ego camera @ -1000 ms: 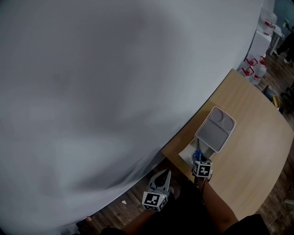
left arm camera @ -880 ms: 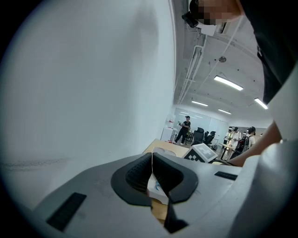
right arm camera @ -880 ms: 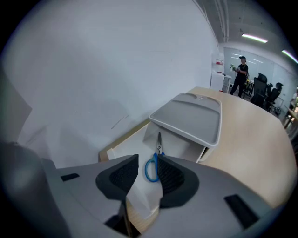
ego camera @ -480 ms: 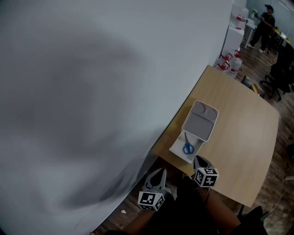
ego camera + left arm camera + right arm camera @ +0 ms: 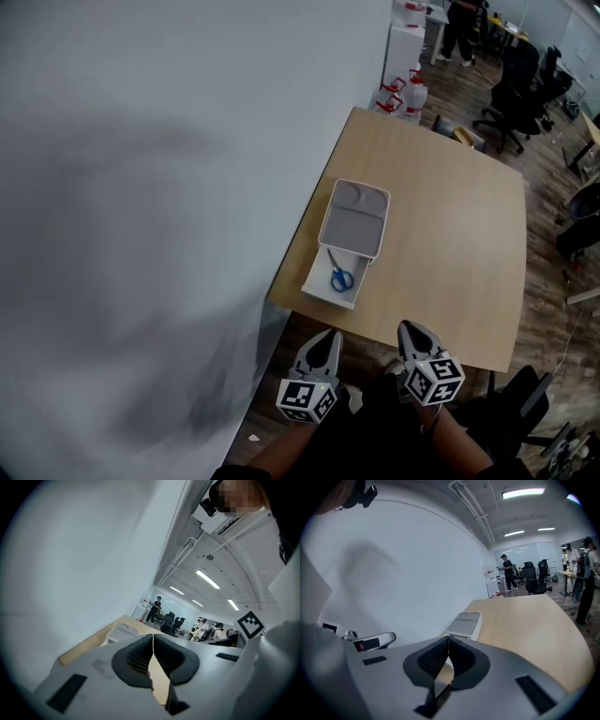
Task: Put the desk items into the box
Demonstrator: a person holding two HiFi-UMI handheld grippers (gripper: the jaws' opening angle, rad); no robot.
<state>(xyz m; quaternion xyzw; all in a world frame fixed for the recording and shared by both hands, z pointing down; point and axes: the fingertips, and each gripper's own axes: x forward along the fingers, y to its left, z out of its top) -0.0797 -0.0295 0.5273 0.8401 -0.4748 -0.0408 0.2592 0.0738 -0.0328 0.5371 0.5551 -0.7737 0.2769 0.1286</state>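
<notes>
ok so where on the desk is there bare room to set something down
Most of the desk is bare: the wide patch from the box to the right and far edges, plus a thin strip between box and near edge. Crowded only along the left edge by the wall, where the box holds blue scissors.

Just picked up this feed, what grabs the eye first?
Blue scissors lie in the open white box, a grey tray over its far end, on the desk beside the wall. The left claw and right claw hang shut and empty at its near edge.
</notes>
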